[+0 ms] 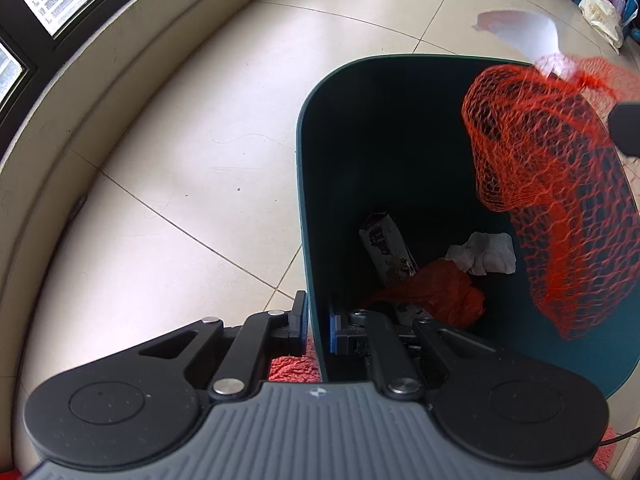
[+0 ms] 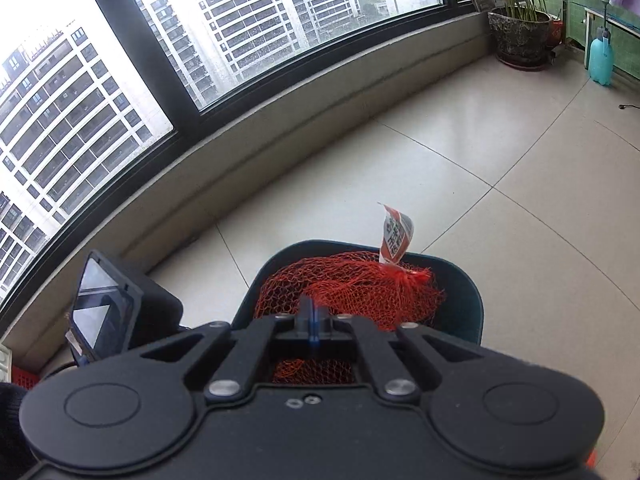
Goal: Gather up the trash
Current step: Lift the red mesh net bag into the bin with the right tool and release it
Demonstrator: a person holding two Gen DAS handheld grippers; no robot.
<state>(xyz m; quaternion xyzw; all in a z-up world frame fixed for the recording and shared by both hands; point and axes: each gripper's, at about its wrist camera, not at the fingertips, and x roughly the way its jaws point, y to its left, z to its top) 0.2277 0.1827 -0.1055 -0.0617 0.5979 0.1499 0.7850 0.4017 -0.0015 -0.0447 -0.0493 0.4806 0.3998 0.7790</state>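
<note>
A dark green trash bin (image 1: 400, 58) stands on the tiled floor. My left gripper (image 1: 316, 326) is shut on its near wall, one finger outside and one inside. At the bottom of the bin lie a printed wrapper (image 1: 384, 248), a crumpled white tissue (image 1: 484, 254) and an orange plastic bag (image 1: 436, 296). A red mesh bag (image 1: 552, 200) with a white label (image 1: 520, 32) hangs over the bin's right side. My right gripper (image 2: 314, 320) is shut on this mesh bag (image 2: 352, 284), above the bin (image 2: 472, 296). The label (image 2: 396, 236) sticks up from the bag's knot.
A curved low wall under large windows (image 2: 240, 60) runs behind the bin. A potted plant (image 2: 520, 36) and a blue spray bottle (image 2: 600, 60) stand at the far right. A red cloth (image 1: 292, 368) lies under my left gripper. A white bag (image 1: 600, 12) leans on blue furniture.
</note>
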